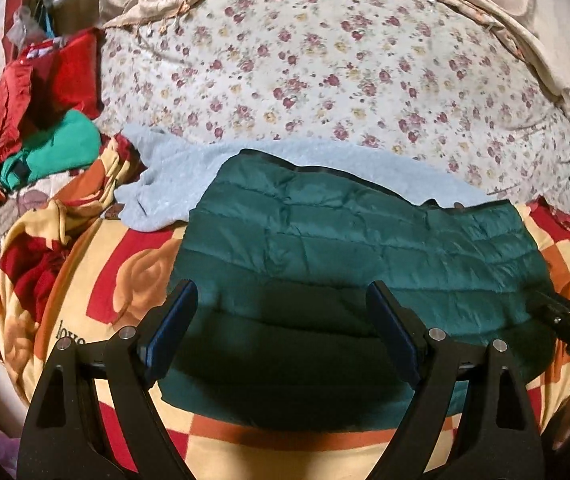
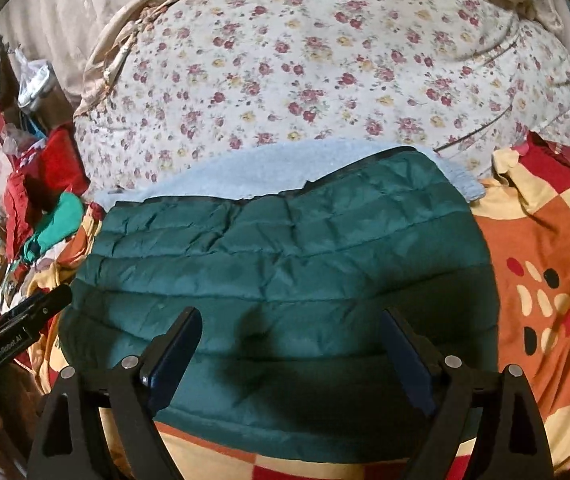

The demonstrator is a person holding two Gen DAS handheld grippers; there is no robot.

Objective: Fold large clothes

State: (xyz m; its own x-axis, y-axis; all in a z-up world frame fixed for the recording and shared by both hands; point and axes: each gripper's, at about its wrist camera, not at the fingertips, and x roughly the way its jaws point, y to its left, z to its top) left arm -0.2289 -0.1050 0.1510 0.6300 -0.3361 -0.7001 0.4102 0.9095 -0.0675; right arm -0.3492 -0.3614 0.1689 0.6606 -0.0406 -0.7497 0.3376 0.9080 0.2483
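Note:
A dark green quilted jacket point(image 1: 345, 240) lies folded flat on a red, orange and yellow blanket point(image 1: 125, 280). Its far edge rests on a light blue fleece garment point(image 1: 173, 176). My left gripper point(image 1: 281, 292) hangs open above the jacket's near left part, with nothing between its fingers. My right gripper point(image 2: 291, 316) hangs open above the jacket point(image 2: 285, 248) near its front edge, also with nothing in it. In the right wrist view the blue fleece point(image 2: 213, 172) shows behind the jacket. Each view catches the other gripper's body at its side edge.
A floral quilt point(image 1: 325, 60) is heaped behind the jacket. A pile of red and bright green clothes point(image 1: 45, 120) lies at the left. Beige curtain fabric point(image 2: 65, 8) hangs at the back. The patterned blanket point(image 2: 545, 260) spreads out to the right.

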